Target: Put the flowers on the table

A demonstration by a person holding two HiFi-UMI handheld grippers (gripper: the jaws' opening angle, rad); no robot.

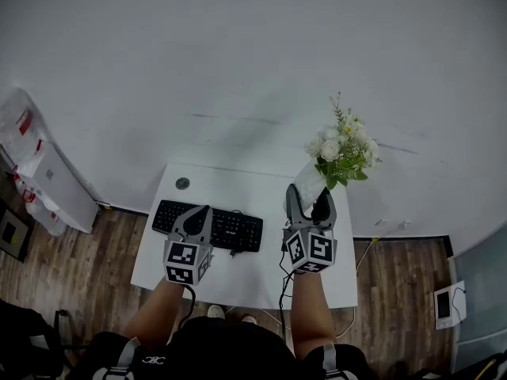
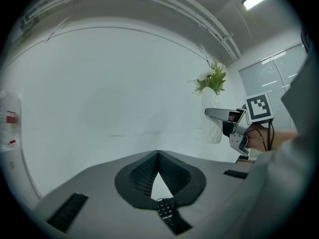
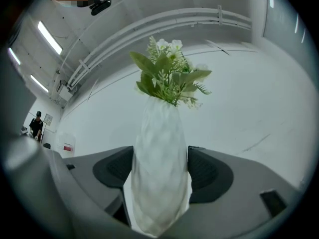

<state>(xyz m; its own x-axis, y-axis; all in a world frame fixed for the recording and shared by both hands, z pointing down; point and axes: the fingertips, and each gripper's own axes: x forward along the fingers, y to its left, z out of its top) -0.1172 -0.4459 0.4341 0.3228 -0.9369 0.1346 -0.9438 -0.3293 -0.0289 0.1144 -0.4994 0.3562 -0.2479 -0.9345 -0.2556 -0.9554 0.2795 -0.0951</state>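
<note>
**Vase in right gripper, right of keyboard; set-down not confirmed**

Obs. 1: The right gripper [image 1: 309, 199] is closed on the white vase [image 3: 160, 183]. In its own view both pads press flat against the vase's widest part, one on each side. Gripping there rather than at the narrow neck probably keeps the vase from sliding through. It also holds the vase upright so the flowers [image 1: 342, 145] stay clear of the jaws.

Obs. 2: The vase sits to the right of the keyboard [image 1: 238, 229], toward the back edge of the table [image 1: 253, 285]. The flowers lean out past that edge, toward the wall. White vase on white top in the head view, so I cannot tell whether the base is touching or just above.

Obs. 3: The left gripper [image 1: 200, 210] hangs over the keyboard's left half. Its jaw tips meet and there is nothing between them. It looks parked out of the way, since one gripper is enough for this carry.

Obs. 4: A small round disc [image 1: 182, 183] sits behind the keyboard's left end.

Writing: A small tag on the keyboard, seen in the left gripper view, may read "FULL MET…", but this is a low-confidence reading. The marker cubes carry black-and-white squares only. A red wall label [image 3: 67, 147] is too small to read.

Judgement: This looks like the late placing stage, with release pending once contact is certain.
</note>
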